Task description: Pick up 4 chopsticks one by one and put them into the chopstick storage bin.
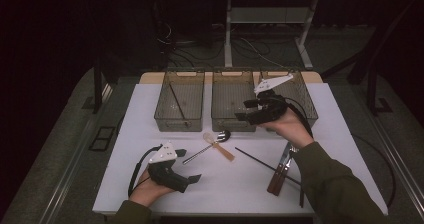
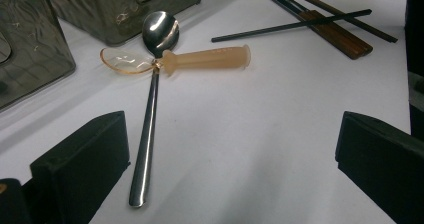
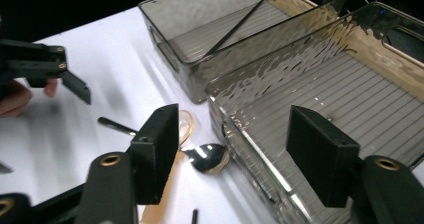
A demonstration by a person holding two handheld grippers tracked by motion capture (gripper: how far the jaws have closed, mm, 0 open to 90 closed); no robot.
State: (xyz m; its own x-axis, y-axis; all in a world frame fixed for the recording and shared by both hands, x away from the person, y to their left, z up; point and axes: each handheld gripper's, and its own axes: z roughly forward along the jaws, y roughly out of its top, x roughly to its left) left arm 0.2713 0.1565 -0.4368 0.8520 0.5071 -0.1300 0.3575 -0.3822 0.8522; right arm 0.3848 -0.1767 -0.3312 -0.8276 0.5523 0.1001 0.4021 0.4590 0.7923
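A metal spoon and an amber plastic spoon lie crossed in the middle of the white table. In the left gripper view the metal spoon runs toward me with the amber spoon across its neck. My left gripper rests near the table's front left, open, with nothing between the jaws. My right gripper hovers over the front wall of the middle bin. It is open and holds nothing. The metal spoon's bowl lies just below it.
Three clear bins stand in a row at the back; the left bin holds a black chopstick. A second black chopstick lies at the front right beside a fork and a knife with wooden handles. The right bin sits behind the right hand.
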